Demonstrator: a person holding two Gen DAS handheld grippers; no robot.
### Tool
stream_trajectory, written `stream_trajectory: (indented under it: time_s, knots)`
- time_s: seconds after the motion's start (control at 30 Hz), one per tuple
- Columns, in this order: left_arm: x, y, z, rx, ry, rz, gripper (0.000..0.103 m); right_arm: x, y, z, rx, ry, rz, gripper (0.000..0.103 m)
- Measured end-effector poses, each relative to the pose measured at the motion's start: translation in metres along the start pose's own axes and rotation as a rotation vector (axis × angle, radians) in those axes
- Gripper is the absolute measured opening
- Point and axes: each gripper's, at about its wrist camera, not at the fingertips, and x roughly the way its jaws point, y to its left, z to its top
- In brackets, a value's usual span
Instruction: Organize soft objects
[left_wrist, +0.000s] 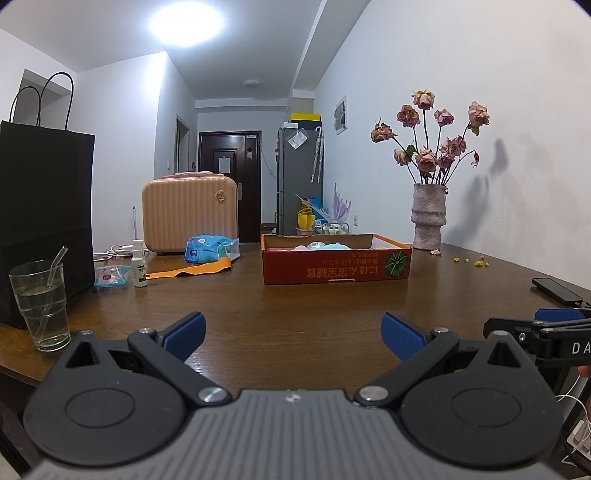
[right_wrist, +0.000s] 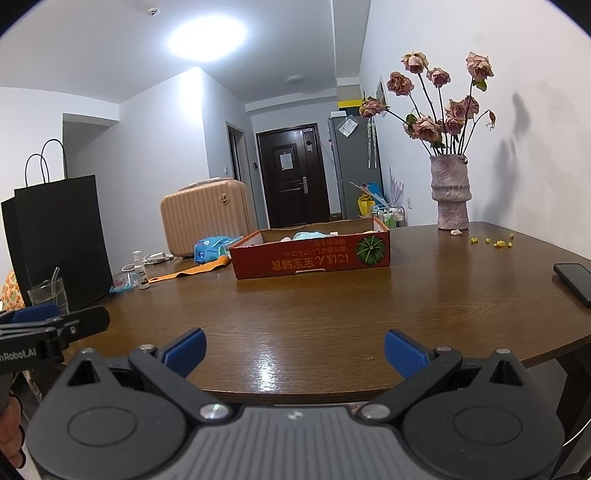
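So both grippers are spread wide with nothing in them: left gripper (left_wrist: 293, 332) and right gripper (right_wrist: 294, 349) hover low over the brown wooden table (left_wrist: 314, 310). Pale blue and pink soft items (left_wrist: 321, 245) sit inside the shallow red cardboard box (left_wrist: 336, 267).

Pale blue and pink soft items (left_wrist: 322, 245), seemingly cloths, lie in the red cardboard box (left_wrist: 334, 271)

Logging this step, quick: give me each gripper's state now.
Left gripper: open, holding nothing, above the table.
Right gripper: open, holding nothing, near the table edge.
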Motion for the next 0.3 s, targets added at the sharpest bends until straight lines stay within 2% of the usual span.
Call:
stream_trajectory:
  time_s: [0.3]
  knots:
    - [-0.0019,-0.001,0.0002,-0.004,0.005,-0.002,0.103,0.0005,0.0011,-0.0011,-0.002,0.005,0.008,0.103]
